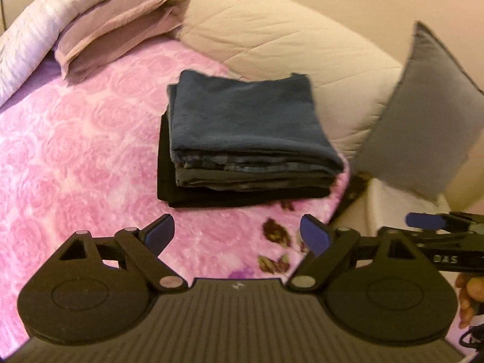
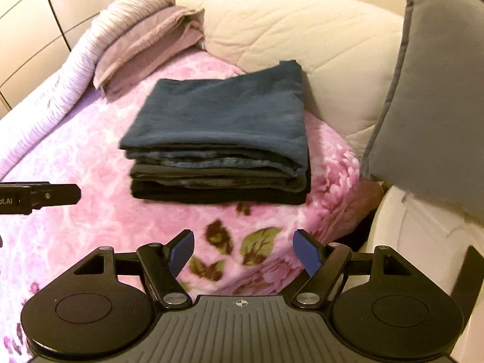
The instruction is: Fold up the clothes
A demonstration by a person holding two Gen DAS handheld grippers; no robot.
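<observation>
Both grippers' jaws gape wide, empty, above the folded clothes (image 1: pixel 248 139).

We see a home bedroom: a bed (image 2: pixel 75 157) under a pink flowered blanket (image 1: pixel 75 166), a cream quilt (image 2: pixel 302 30), a grey pillow (image 2: pixel 438 90), and pale panels (image 2: pixel 36 24) behind, perhaps wardrobe doors.

A stack of folded clothes (image 2: pixel 217 139) lies on a pink floral blanket (image 2: pixel 90 211). Right tongs (image 2: pixel 243 254) hover open, empty, before it; left tongs (image 2: pixel 39 196) at left edge.
</observation>
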